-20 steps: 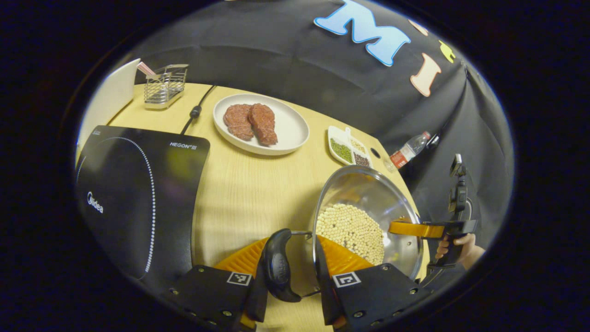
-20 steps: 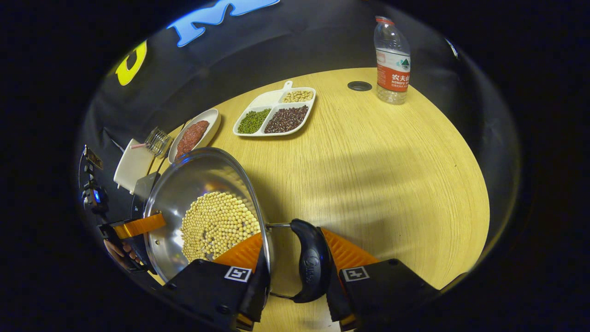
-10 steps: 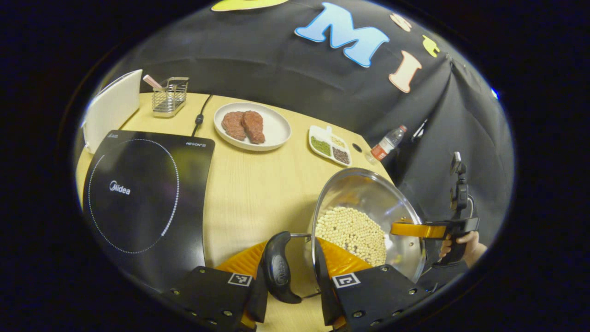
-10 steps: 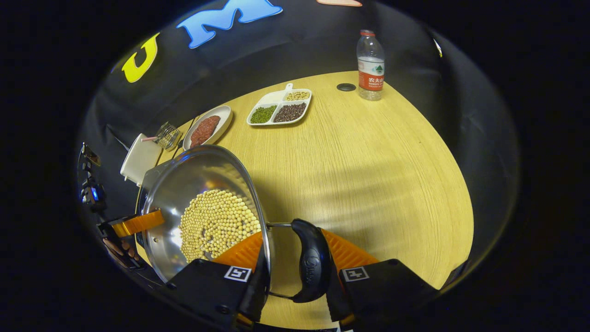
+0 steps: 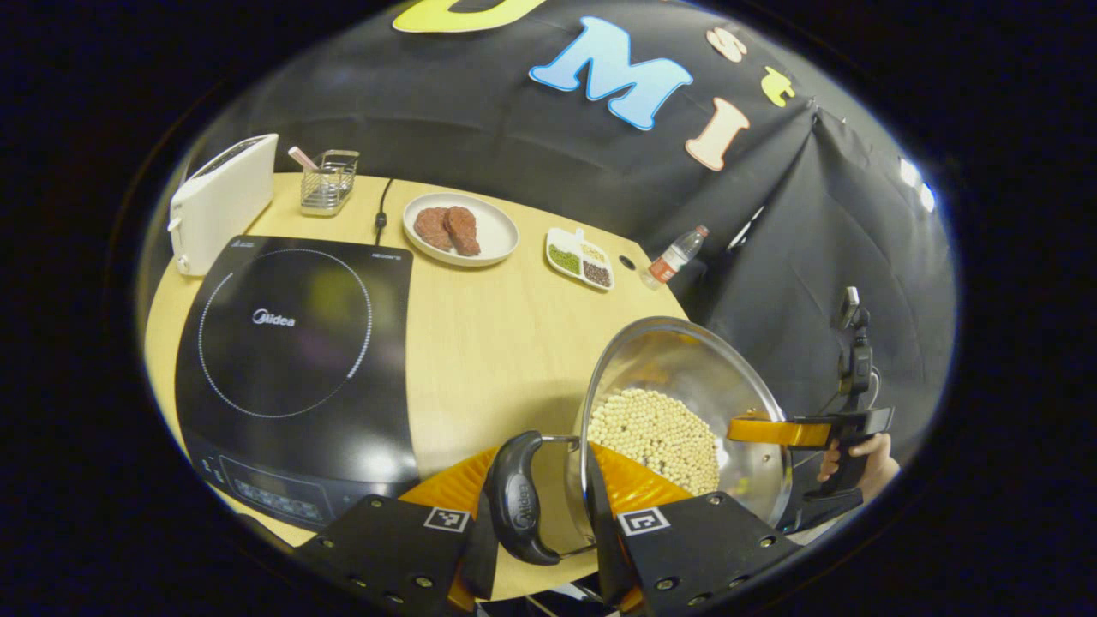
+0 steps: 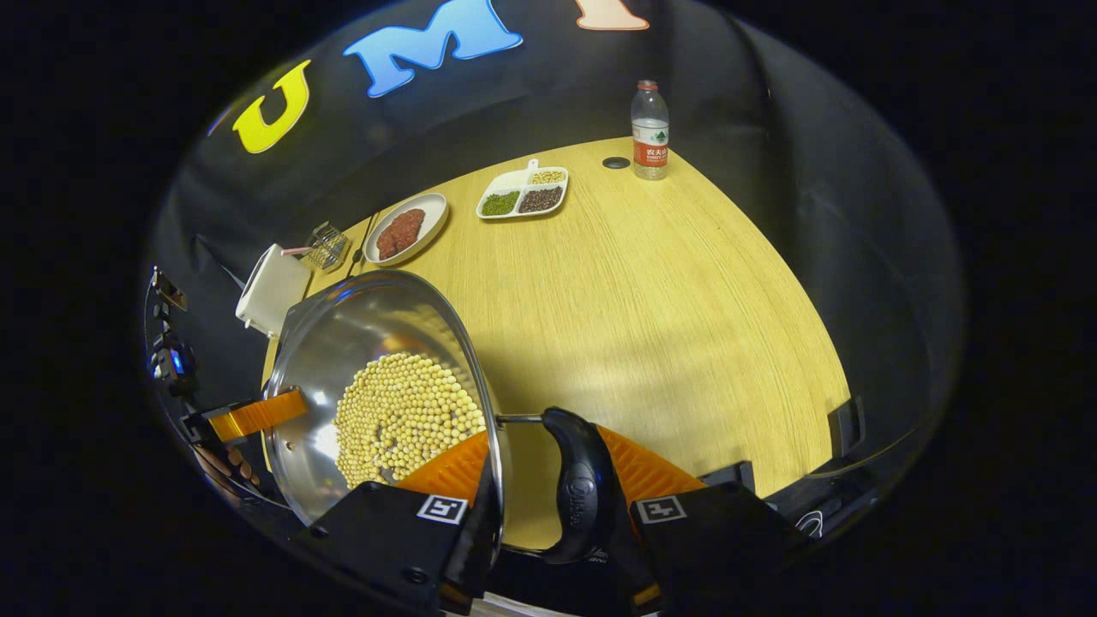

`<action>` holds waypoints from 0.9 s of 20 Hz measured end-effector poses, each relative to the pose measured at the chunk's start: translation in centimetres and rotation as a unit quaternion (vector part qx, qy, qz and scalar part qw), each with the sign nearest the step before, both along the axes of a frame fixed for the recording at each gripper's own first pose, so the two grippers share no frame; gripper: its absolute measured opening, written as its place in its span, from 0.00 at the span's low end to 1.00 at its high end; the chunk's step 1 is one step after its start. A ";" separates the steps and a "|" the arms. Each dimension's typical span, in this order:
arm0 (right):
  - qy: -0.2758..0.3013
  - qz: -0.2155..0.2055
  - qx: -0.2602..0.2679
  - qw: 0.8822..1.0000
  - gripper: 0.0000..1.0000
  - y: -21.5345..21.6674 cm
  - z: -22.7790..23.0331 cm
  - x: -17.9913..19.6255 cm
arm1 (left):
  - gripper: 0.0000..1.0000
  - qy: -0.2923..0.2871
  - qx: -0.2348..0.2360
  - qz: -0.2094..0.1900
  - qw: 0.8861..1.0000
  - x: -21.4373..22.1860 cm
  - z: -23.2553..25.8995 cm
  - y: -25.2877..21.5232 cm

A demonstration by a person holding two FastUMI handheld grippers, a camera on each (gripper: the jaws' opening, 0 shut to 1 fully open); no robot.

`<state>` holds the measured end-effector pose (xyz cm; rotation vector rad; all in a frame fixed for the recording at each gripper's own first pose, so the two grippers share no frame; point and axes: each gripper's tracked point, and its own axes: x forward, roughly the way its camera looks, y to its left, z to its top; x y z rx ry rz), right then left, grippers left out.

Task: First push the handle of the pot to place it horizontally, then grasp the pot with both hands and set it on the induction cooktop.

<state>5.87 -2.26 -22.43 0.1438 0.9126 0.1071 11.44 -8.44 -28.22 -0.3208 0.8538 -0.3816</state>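
Evidently both grippers, left gripper and right gripper, are clamping the pot by opposite handles, keeping its beans level for carrying toward the induction cooktop.

One pot, one cooktop, one toaster, one bottle, two meat patties, one plate, one divided dish.

A mock kitchen inside a cloth-walled booth: a wooden bench carries an induction cooktop, toaster at 10 o'clock, and a plate of meat.
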 end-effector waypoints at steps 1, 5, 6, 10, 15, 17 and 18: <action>0.001 0.000 0.002 1.000 0.54 1.0 0.2 -0.6 | 0.47 -0.001 0.000 0.000 1.000 -0.5 0.5 1.0; -0.002 0.016 0.005 1.000 0.54 5.6 0.4 -1.0 | 0.47 -0.008 0.006 0.015 1.000 -1.7 1.9 5.9; -0.003 0.023 0.006 1.000 0.54 6.7 0.5 -0.8 | 0.47 -0.010 0.006 0.022 1.000 -1.8 2.1 7.3; -0.007 0.055 0.005 0.998 0.54 11.8 1.0 0.6 | 0.47 -0.017 0.008 0.053 0.998 -2.1 2.9 12.7; -0.006 0.087 0.007 0.996 0.54 17.8 1.0 2.5 | 0.47 -0.023 0.015 0.087 0.996 -1.7 3.3 19.3; -0.003 0.095 0.011 0.995 0.57 20.2 0.4 3.3 | 0.47 -0.023 0.019 0.096 0.995 -1.0 3.3 21.8; -0.001 0.099 0.012 0.995 0.54 21.4 0.1 3.8 | 0.47 -0.021 0.022 0.100 0.994 -0.7 3.2 23.0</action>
